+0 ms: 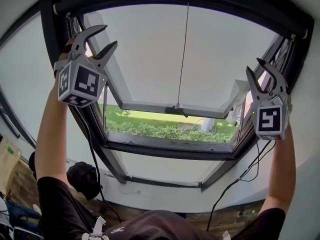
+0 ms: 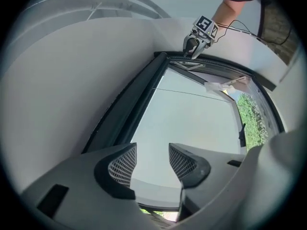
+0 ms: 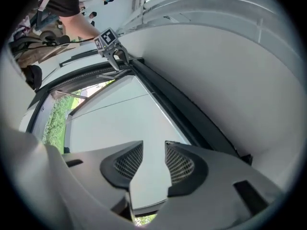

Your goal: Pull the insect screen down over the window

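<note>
The pale grey insect screen [image 1: 150,54] covers the upper part of the dark-framed window [image 1: 165,151]. Its bottom bar [image 1: 150,106] hangs above a strip of open view, and a thin cord [image 1: 183,54] runs down its middle. My left gripper [image 1: 110,35] is raised at the window's upper left corner, open and empty. At the right side of the frame my right gripper [image 1: 254,65] is held up, also open and empty. In the left gripper view the jaws [image 2: 152,157] gape in front of the screen [image 2: 192,114]; the right gripper view [image 3: 153,159] shows the same.
A green hedge [image 1: 165,129] shows through the uncovered strip. Black cables [image 1: 95,159] [image 1: 240,176] hang from both grippers along the white wall. A dark bag [image 1: 85,179] lies on the floor at lower left. White wall surrounds the frame.
</note>
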